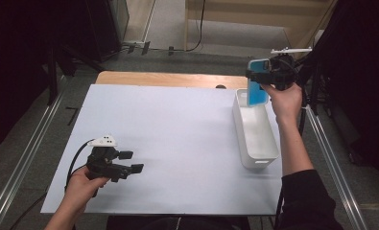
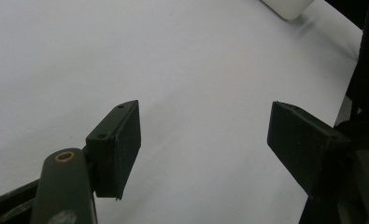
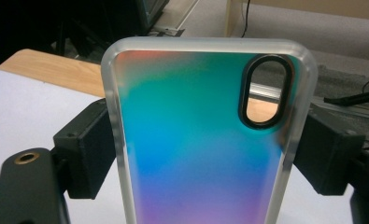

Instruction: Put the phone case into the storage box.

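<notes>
Above the far end of the white bin (image 1: 254, 139), at the right, the right gripper (image 1: 260, 76) holds a phone case (image 1: 257, 88) upright, jaws clamped on its side edges. Near left, the left gripper (image 1: 132, 162) hovers over the white surface (image 1: 177, 124), jaws apart and empty.

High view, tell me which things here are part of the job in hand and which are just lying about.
In the job:
- phone case, clamped across its sides in the right gripper
- white bin, just below the case

Idle:
- left gripper, jaws open with nothing between them, over the white sheet
- wooden table edge
</notes>
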